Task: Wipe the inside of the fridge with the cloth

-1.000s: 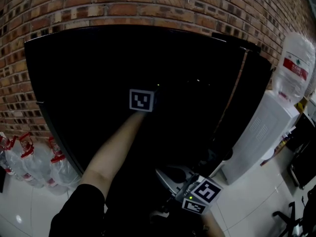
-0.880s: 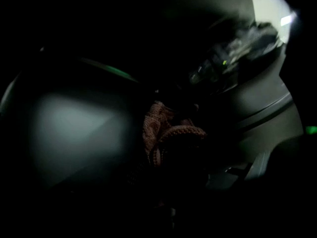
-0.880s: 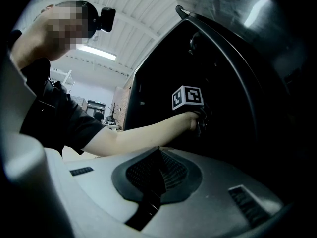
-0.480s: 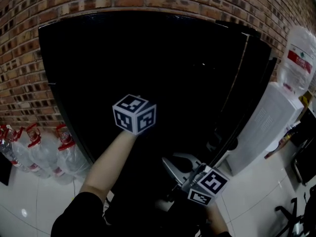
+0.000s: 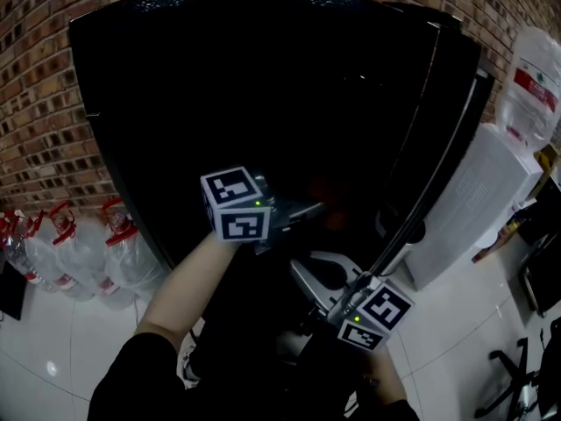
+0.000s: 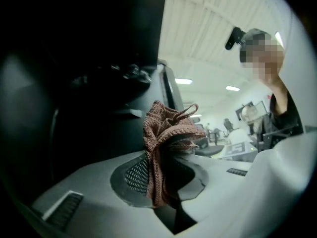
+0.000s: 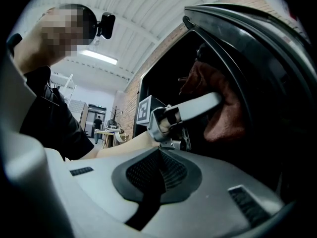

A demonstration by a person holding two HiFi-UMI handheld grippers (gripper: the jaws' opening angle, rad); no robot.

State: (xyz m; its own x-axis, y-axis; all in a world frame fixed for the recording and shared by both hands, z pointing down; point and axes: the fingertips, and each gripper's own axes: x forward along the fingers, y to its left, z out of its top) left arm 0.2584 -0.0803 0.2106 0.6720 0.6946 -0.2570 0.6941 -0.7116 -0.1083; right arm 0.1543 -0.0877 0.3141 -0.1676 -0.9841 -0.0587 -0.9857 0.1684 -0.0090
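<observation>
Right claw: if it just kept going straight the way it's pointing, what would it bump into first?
Most likely the left claw, which sits almost dead ahead of the right claw and is clamped on the brown cloth. How far off it is, I can't judge.

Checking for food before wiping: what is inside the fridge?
Only the left tool, shut on the reddish cloth, shows at the opening. The fridge interior is too dark to show shelves or contents.

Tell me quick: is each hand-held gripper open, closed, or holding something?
Left hand-held gripper: closed on the reddish cloth.
Right hand-held gripper: closed, holding nothing.
</observation>
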